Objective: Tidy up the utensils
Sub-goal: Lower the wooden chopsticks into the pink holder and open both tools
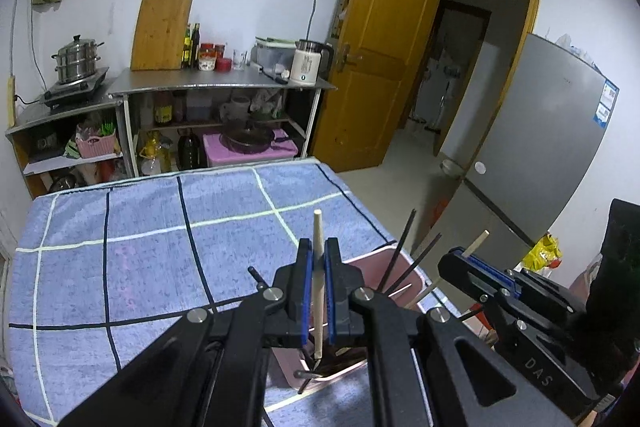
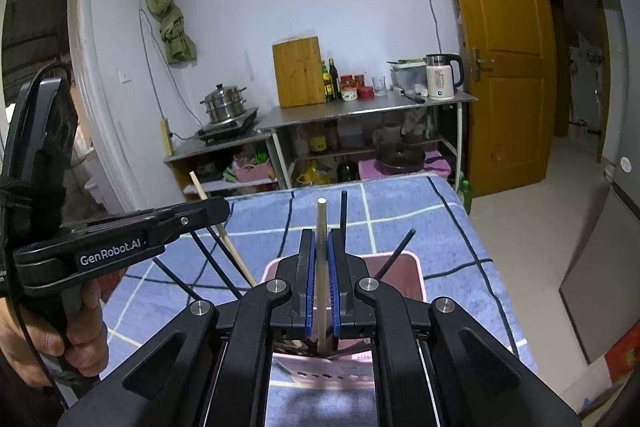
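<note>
Above the pink bin (image 1: pixel 404 267) at the near edge of the checked blue cloth (image 1: pixel 160 247), both grippers hold chopsticks upright. The left gripper (image 1: pixel 319 263) is clamped on a pale wooden chopstick (image 1: pixel 318 227), gripping it around mid-length, its lower tip hanging just over the dark utensils inside the bin. The right gripper (image 2: pixel 321 259) is likewise closed on a second wooden chopstick (image 2: pixel 322 219), pinched near the middle with the blunt end poking up past the pads. Several black chopsticks (image 1: pixel 400 251) already lean out of the bin at angles.

A chopstick like this is light and stiff, but round and smooth, so it will probably pivot or slide between flat pads if held near one end. A hold close to the middle, as now, looks sensible. Lowering it should avoid knocking the leaning black chopsticks, which seem loosely propped.
</note>
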`<state>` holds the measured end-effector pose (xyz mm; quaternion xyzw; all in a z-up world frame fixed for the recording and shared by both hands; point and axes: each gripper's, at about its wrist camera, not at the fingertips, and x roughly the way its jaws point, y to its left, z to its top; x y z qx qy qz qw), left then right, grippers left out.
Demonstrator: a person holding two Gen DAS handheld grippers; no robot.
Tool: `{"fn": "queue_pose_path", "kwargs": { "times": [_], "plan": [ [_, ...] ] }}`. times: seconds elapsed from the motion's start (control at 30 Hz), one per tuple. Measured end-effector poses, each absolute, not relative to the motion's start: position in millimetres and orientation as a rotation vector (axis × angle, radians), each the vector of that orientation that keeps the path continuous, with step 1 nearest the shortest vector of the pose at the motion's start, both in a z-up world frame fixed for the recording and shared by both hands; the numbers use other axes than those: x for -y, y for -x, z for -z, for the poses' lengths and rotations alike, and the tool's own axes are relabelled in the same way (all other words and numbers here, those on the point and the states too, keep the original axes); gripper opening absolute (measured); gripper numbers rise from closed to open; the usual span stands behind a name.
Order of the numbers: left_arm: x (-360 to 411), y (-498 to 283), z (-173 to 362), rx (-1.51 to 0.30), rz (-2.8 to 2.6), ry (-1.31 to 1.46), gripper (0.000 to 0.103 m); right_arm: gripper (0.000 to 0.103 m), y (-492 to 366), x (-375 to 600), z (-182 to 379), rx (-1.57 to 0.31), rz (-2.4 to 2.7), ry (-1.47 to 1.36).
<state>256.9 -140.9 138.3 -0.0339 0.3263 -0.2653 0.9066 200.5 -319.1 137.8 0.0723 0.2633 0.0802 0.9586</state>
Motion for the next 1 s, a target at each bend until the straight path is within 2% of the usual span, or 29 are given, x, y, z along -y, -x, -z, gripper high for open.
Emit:
{"fn": "queue_pose_path", "kwargs": {
  "times": [0.5,0.67,0.9,1.0],
  "plan": [
    [141,-258,-118,-0.722,0.541,0.029,0.007,0.006,-207,319,-125,-0.588,-0.166,-0.114],
    [136,-252,-124,-0.7,0.539,0.04,0.015,0.007,-203,319,-129,-0.581,-0.163,-0.108],
    [127,-239,-137,-0.662,0.541,0.053,0.016,0.015,-190,321,-139,-0.557,-0.148,-0.102],
    [121,-231,-144,-0.637,0.545,0.058,0.02,0.017,-183,322,-144,-0.541,-0.145,-0.097]
  ]
}}
